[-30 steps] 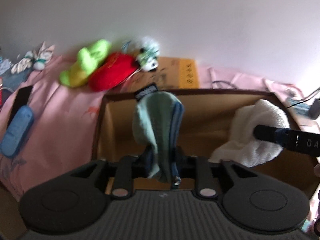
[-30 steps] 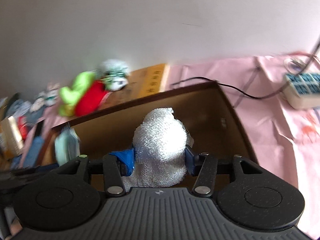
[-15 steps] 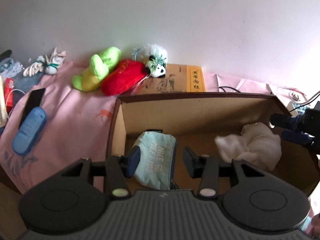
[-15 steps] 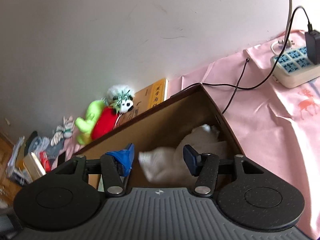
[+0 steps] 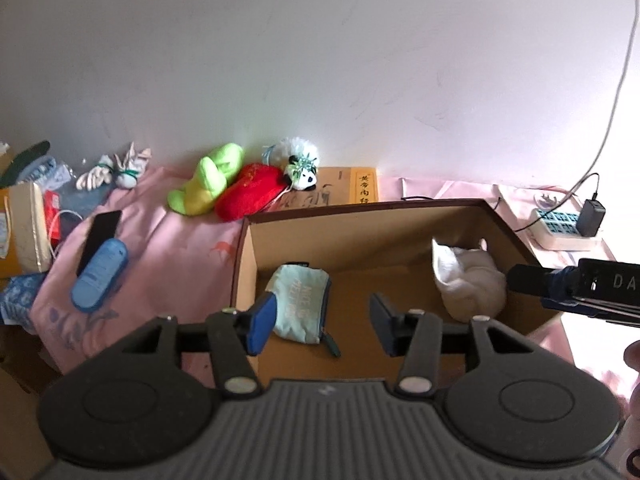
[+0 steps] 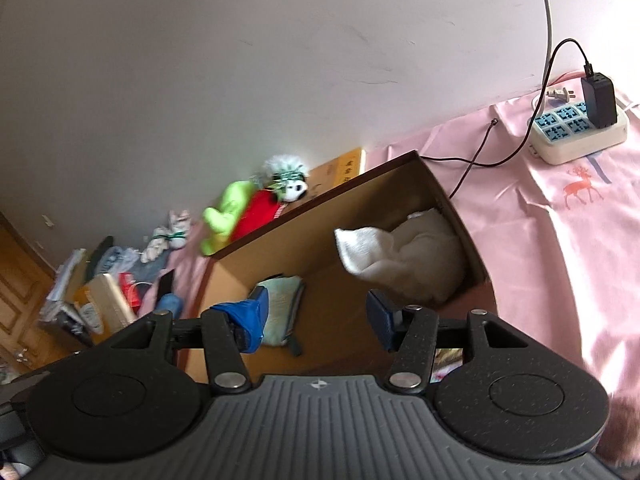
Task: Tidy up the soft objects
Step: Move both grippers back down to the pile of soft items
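A brown cardboard box [image 5: 244, 264] [image 6: 384, 172] stands open on the pink cloth. Inside it a pale mint zip pouch [image 5: 300, 304] [image 6: 280, 304] lies at the left and a crumpled white towel [image 5: 468, 280] [image 6: 404, 256] at the right. My left gripper [image 5: 320, 324] hovers over the box's near edge, its jaws opening with nothing between them. My right gripper [image 6: 316, 320] also stands open and empty above the box; its fingers [image 5: 528, 280] show at the right edge of the left wrist view. A green plush [image 5: 208, 184] [image 6: 224, 212], a red plush [image 5: 248, 192] and a small panda plush [image 5: 300, 164] [image 6: 288, 180] lie behind the box.
A tan book [image 5: 348, 190] lies behind the box by the wall. A blue case [image 5: 100, 276], a black phone [image 5: 100, 236], white knotted socks [image 5: 116, 168] and cluttered boxes [image 5: 24, 232] lie at the left. A power strip [image 6: 576, 132] with a black charger and cables sits to the right.
Both grippers let go: the mint pouch and the white towel dropped into the box. Both grippers then pulled back and rose, so more of the box and wall shows.
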A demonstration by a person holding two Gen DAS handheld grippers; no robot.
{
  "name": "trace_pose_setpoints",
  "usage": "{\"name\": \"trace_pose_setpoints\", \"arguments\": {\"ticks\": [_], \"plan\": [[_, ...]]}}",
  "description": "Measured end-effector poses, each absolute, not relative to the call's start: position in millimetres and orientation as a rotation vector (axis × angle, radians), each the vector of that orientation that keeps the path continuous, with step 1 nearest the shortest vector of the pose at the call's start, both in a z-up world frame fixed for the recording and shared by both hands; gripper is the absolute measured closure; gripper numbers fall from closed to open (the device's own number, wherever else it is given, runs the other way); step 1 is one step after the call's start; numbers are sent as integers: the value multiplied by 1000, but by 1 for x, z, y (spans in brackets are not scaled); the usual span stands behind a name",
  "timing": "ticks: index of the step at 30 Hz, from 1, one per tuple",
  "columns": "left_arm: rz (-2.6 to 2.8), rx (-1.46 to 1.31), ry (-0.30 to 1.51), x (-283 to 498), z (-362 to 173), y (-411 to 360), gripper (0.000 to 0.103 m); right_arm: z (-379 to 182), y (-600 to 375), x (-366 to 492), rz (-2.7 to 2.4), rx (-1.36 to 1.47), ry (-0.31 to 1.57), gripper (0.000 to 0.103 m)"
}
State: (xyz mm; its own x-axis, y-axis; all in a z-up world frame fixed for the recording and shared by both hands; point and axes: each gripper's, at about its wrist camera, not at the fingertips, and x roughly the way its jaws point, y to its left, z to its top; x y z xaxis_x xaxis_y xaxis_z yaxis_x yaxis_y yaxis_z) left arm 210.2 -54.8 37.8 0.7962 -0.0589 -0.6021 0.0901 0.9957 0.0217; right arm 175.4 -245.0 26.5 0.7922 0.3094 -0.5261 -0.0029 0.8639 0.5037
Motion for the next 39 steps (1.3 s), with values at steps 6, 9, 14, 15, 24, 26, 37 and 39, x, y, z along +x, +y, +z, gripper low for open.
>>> {"name": "trace_pose_setpoints", "arguments": {"ticks": [6,9,14,15,24,26,37,39], "plan": [[-99,38,628,172,47,-51,52,27,-241,142,221,528,640,64],[-100,28,631,156,47,-47,51,26,-240,126,247,536,633,64],[-104,8,641,130,42,-39,49,24,-248,101,292,568,626,64],[-112,-3,641,125,41,-38,49,24,-251,96,300,574,622,64],[-194,-56,648,82,16,-37,47,-2,-277,54,310,690,619,63],[-190,-71,659,75,8,-31,47,-12,-276,48,310,702,629,63],[-98,-141,756,48,-37,28,47,-50,-269,39,268,766,702,62],[-101,-115,763,40,-47,27,47,-55,-268,38,252,761,714,62]]}}
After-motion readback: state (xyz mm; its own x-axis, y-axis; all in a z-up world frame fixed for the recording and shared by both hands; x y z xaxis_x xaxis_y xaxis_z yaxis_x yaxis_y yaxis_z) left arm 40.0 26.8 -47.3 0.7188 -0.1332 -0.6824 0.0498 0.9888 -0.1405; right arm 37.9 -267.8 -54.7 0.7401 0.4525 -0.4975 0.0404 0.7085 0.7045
